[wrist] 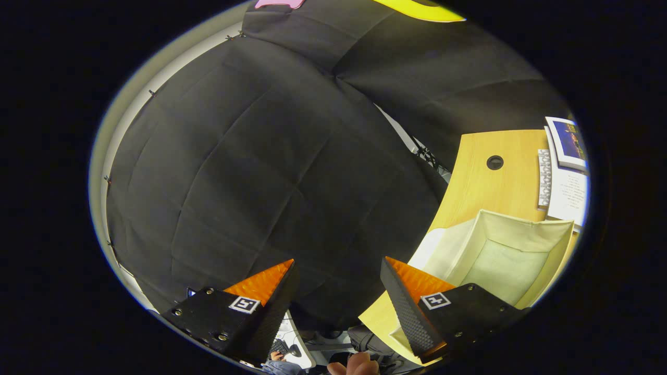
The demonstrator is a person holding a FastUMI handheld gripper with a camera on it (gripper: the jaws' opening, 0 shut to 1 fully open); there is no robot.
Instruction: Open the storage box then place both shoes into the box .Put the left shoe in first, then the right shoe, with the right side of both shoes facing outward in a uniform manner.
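Note:
My gripper (338, 268) is open, its two orange-and-black fingers spread wide with nothing between them. It hangs tilted in the air, facing the black cloth wall. The storage box (503, 250), a cream fabric bin with its top open and its inside bare, stands on the wooden table (495, 187), just beyond and beside the right finger (411, 291).
Papers and a picture card (565, 161) lie on the table past the box, beside a round cable hole (495, 162). Below the fingers a person's hand (357, 367) and a desk with a keyboard (284, 346) appear far off.

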